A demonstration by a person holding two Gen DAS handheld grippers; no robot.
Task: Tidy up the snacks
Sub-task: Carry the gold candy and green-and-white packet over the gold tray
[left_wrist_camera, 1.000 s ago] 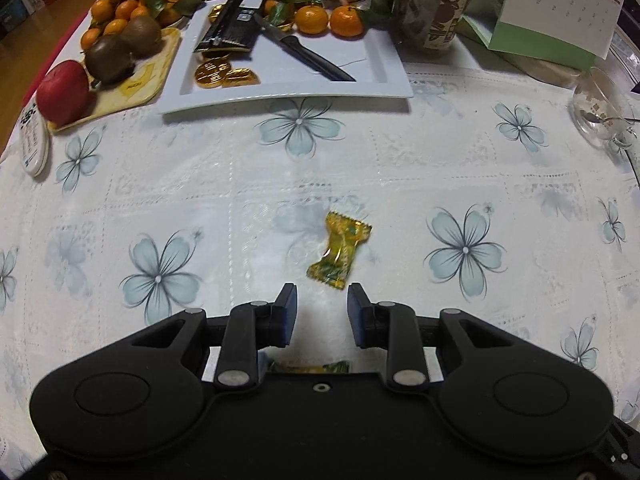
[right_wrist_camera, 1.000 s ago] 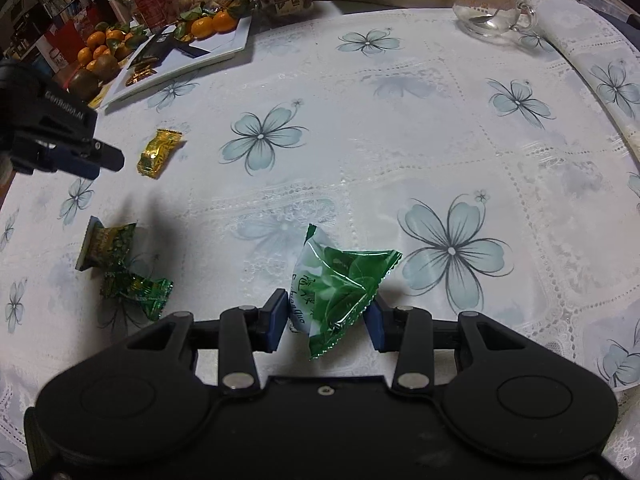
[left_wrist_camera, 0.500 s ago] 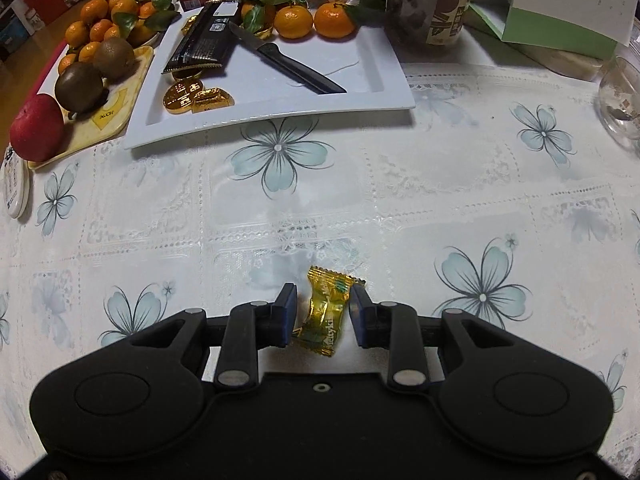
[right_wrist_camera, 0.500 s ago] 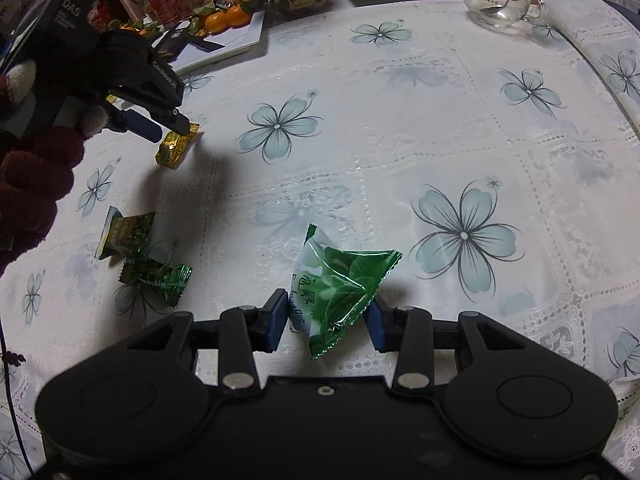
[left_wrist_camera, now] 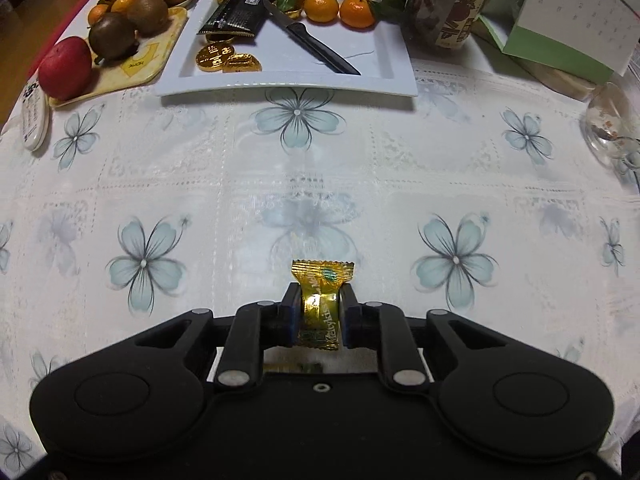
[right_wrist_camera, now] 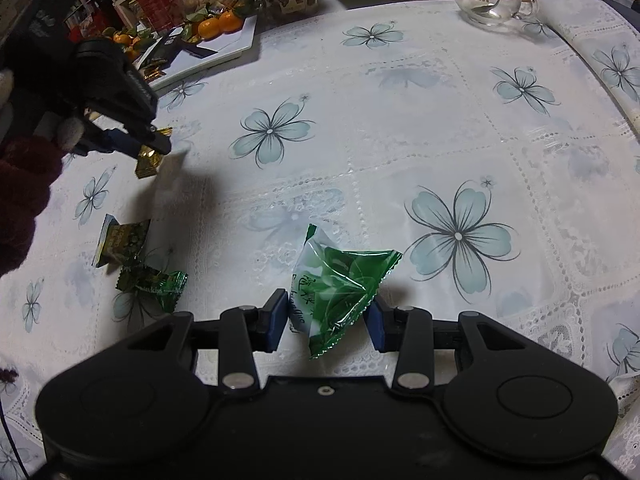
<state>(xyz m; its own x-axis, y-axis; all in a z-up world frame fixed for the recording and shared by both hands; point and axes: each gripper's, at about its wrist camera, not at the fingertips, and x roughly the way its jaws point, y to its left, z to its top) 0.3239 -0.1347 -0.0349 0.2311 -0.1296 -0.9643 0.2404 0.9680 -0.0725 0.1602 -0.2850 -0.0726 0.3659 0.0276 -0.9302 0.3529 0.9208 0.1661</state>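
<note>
My left gripper [left_wrist_camera: 319, 314] is shut on a gold-wrapped candy [left_wrist_camera: 320, 304] and holds it just above the flowered tablecloth. From the right wrist view the same gripper [right_wrist_camera: 154, 148] and gold candy [right_wrist_camera: 149, 160] show at the left. My right gripper [right_wrist_camera: 327, 316] is shut on a green-and-white snack packet [right_wrist_camera: 340, 284], held steady over the cloth. Two more wrapped candies, one olive [right_wrist_camera: 120, 240] and one green [right_wrist_camera: 154, 284], lie on the cloth to the left of my right gripper.
A white rectangular plate [left_wrist_camera: 384, 60] at the back holds gold coins [left_wrist_camera: 224, 58], a black packet [left_wrist_camera: 240, 12], a knife [left_wrist_camera: 312, 42] and mandarins. A board with fruit [left_wrist_camera: 120, 32] is left of it. A jar [left_wrist_camera: 452, 12], a calendar box [left_wrist_camera: 568, 20] and a glass cup [right_wrist_camera: 492, 0] stand behind.
My left gripper moved forward over the gold candy, closed on it and lifted it off the cloth. My right gripper stayed shut on the green packet, almost unmoved.
</note>
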